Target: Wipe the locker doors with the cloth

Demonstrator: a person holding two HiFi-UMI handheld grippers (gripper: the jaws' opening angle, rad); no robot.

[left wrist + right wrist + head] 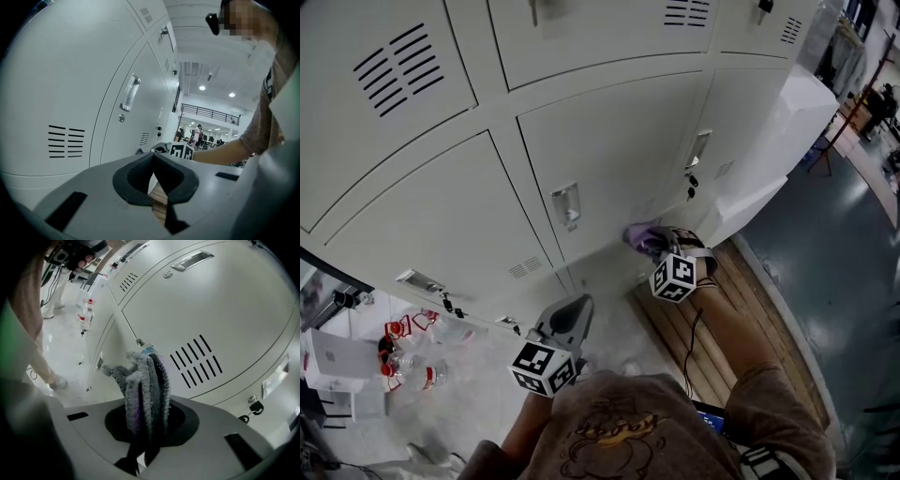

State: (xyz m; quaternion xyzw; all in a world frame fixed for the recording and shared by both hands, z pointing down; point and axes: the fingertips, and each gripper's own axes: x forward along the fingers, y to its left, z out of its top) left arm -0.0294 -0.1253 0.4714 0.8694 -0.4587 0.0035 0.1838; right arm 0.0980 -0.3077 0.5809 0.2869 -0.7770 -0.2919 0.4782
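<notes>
Left gripper [153, 157], jaws together, beside locker doors [84, 70]

No legible text or labels.

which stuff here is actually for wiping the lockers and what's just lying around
For the job: cloth; right gripper, shut on it; locker doors.

Lying about: plastic bottles and white box on the floor; wooden slats by the lockers. The left gripper is shut, empty and idle.
</notes>
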